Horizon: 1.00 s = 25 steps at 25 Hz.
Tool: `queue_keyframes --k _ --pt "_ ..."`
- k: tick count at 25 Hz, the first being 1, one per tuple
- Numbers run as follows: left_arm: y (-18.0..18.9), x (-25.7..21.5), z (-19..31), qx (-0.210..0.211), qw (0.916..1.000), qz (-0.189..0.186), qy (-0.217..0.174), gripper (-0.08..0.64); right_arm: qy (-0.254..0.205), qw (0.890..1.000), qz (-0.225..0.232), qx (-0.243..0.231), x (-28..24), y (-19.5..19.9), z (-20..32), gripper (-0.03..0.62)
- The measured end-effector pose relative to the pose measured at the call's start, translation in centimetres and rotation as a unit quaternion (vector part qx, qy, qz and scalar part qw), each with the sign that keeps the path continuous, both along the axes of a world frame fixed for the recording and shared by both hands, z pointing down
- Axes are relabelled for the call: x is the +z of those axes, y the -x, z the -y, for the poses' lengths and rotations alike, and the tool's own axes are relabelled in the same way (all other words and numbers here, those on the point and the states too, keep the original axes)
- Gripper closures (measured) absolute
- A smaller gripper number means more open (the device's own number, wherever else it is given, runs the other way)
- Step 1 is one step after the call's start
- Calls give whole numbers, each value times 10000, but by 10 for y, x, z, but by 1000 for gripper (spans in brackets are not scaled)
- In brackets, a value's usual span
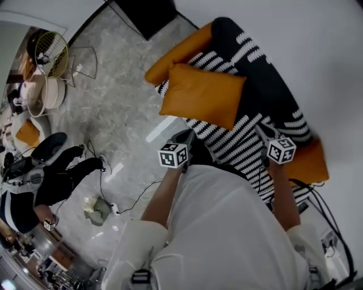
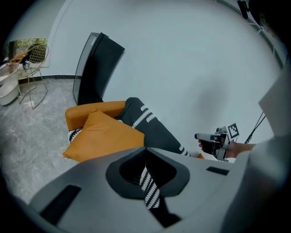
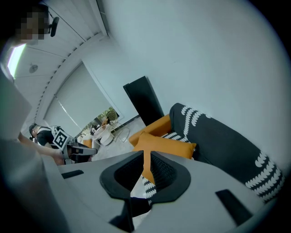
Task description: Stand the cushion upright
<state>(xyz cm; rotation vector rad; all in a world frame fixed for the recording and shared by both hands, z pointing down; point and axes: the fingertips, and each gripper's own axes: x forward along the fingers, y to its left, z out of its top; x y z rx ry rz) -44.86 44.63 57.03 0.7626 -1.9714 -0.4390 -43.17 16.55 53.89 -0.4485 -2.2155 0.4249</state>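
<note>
Reaching step: the orange cushion (image 1: pixel 202 94) lies down on the striped sofa (image 1: pixel 266 85), upper centre.
Our left gripper (image 1: pixel 186 136) and right gripper (image 1: pixel 262 131), both pinched closed and empty, must open first, we reckon.

one orange cushion (image 1: pixel 203 93). one sofa (image 1: pixel 266 85), black with white stripes. two orange armrests on it: far armrest (image 1: pixel 178 54), near armrest (image 1: pixel 309 164). two tools: left tool (image 2: pixel 145 152), right tool (image 3: pixel 146 154). two marker cubes, one per tool: left cube (image 1: pixel 173 154), right cube (image 1: pixel 281 150). one black panel (image 1: pixel 144 14) by the wall. one yellow wire chair (image 1: pixel 52 54). one seated person (image 1: pixel 51 181) off to the side. one crumpled lump (image 1: pixel 96 208) on the floor. floor cables (image 1: pixel 136 201), count unclear.
</note>
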Motion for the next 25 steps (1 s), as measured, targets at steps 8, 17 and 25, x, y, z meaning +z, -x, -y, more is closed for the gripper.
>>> queue_keyframes --k 8,17,25 --pt "14 42 -11 -219 9993 -282 54 518 44 9991 -223 -357 29 36 -22 518" --pt "39 77 -31 -371 9982 -473 49 472 -62 9954 -440 -843 61 81 -59 468" --pt "59 118 -37 -868 9935 -672 294 444 -468 9857 -573 -1515 99 130 -73 435"
